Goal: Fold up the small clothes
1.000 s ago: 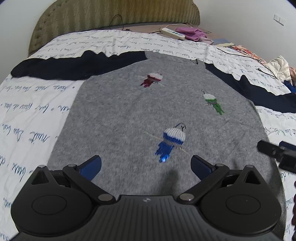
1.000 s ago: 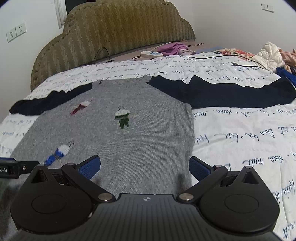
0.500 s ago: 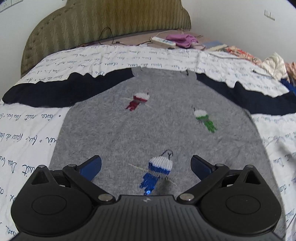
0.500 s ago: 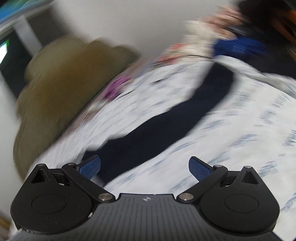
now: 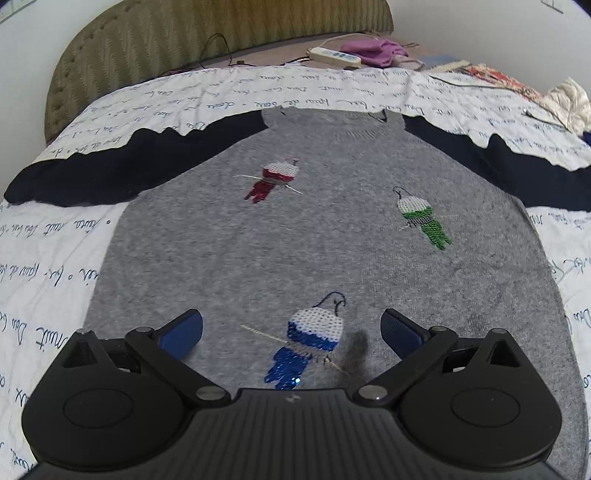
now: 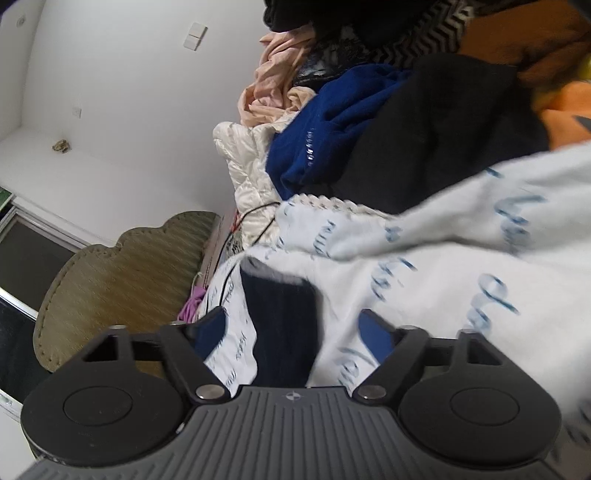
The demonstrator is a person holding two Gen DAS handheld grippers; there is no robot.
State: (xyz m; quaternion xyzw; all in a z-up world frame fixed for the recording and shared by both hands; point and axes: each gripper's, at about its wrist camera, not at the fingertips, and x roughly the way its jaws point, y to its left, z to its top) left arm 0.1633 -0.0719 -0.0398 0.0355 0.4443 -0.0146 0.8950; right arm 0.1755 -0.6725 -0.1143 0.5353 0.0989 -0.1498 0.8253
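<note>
A grey sweater (image 5: 325,236) with navy sleeves and three sequin birds lies flat on the bed, front up, both sleeves spread out. My left gripper (image 5: 291,332) is open and empty, just above the sweater's lower hem near the blue bird (image 5: 310,339). My right gripper (image 6: 295,332) is open and empty, rolled sideways, with the end of the navy right sleeve (image 6: 282,317) and its grey cuff lying between the fingers. The sleeve is not gripped.
The white bedspread (image 5: 51,251) with blue script covers the bed. A heap of clothes (image 6: 388,122) lies beyond the right sleeve. An olive headboard (image 5: 207,33), a power strip (image 5: 334,56) and a purple cloth (image 5: 373,51) are at the far end.
My right gripper has swung away from the sweater body, out to the right sleeve's cuff, and rolled sideways. My left gripper has drawn back toward the hem and centred on the sweater.
</note>
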